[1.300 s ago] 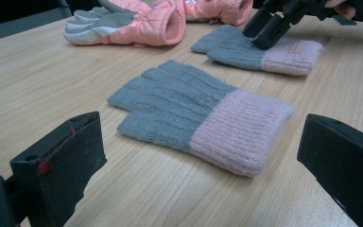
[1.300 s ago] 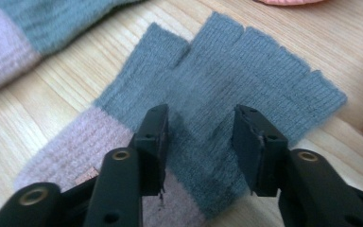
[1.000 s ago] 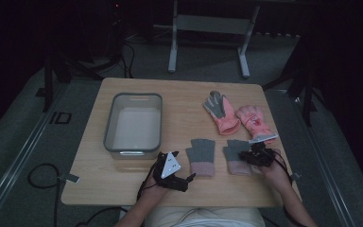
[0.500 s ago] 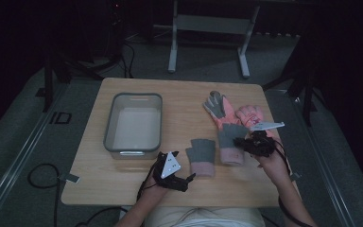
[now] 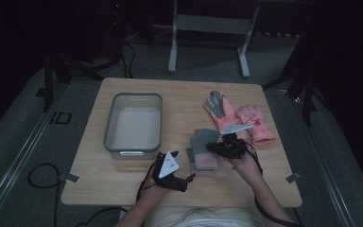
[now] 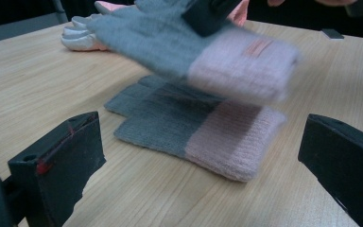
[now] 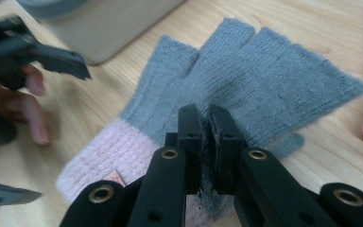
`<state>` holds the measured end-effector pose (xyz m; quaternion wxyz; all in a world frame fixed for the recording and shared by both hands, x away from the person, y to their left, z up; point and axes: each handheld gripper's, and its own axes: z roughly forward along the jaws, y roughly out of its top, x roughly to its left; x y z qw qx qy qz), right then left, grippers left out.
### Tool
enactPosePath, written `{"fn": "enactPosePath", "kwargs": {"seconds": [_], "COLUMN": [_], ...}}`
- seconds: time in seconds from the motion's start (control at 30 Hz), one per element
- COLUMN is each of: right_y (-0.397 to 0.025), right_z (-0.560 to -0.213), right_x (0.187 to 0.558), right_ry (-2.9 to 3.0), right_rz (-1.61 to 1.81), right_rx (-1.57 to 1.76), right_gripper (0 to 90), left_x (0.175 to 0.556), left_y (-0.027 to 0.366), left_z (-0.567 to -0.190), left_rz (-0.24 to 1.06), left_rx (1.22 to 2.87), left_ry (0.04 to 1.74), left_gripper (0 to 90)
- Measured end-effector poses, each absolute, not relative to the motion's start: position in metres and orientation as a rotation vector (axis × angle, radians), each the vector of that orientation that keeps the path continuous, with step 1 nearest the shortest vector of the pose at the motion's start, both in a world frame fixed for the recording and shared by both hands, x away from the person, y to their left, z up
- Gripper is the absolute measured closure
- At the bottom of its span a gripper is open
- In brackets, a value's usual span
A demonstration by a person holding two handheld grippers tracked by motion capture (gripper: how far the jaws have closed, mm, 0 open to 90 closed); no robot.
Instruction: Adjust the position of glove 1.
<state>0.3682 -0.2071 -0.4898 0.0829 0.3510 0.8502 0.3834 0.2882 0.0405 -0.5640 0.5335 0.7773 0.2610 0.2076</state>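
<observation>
Two grey fingerless gloves with pink cuffs are near the table's front middle. One glove (image 5: 203, 161) (image 6: 196, 130) lies flat on the wood. The other glove (image 5: 204, 137) (image 6: 189, 47) (image 7: 250, 80) hangs just above it, pinched at its palm by my right gripper (image 5: 216, 146) (image 7: 208, 124), whose jaws are shut on the knit. My left gripper (image 5: 182, 182) (image 6: 201, 142) rests low near the front edge, jaws wide open and pointing at the flat glove with nothing between them.
A grey plastic bin (image 5: 133, 142) (image 7: 104, 23) stands on the left half of the table. Two pink and grey winter gloves (image 5: 217, 109) (image 5: 255, 124) lie at the right rear. Bare wood lies between the bin and the gloves.
My right gripper has lifted the right-hand grey glove off the table and carried it left, over the other grey glove. The left gripper has stayed put.
</observation>
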Motion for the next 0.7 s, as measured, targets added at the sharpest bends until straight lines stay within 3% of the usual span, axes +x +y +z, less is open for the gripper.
{"fn": "enactPosePath", "kwargs": {"seconds": [0.7], "right_y": [-0.201], "right_z": [-0.533], "right_x": [0.379], "right_ry": [2.635], "right_rz": [1.099], "right_rx": [1.139], "right_gripper": [82.8], "left_x": [0.289], "left_y": [0.038], "left_z": [-0.564], "left_rz": [0.487], "left_rx": [1.871], "left_ry": [0.630], "left_gripper": [0.6]}}
